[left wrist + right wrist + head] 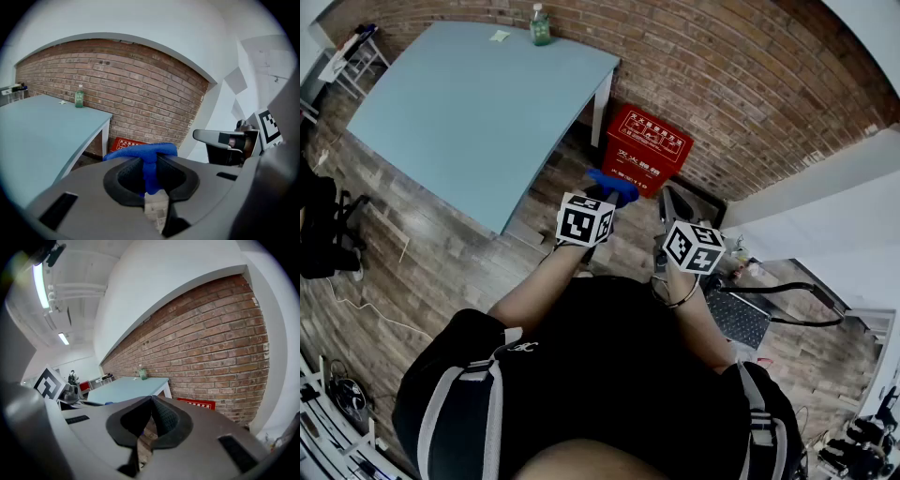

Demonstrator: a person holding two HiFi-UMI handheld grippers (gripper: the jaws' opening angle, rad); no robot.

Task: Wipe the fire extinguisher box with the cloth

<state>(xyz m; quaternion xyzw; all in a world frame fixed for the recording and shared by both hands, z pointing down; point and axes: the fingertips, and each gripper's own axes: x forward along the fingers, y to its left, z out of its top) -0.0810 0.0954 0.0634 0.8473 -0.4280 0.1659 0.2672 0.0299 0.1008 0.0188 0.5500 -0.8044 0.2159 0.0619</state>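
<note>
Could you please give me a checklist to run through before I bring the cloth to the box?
1. Grip of left tool on cloth: ok, jaws clamp it.
2. Load in right tool: ok, none, jaws shut.
3. Sight of box: ok, on the floor by the brick wall.
4. Contact of cloth with box: not ok, apart.
5. Dirt on box: cannot tell.
</note>
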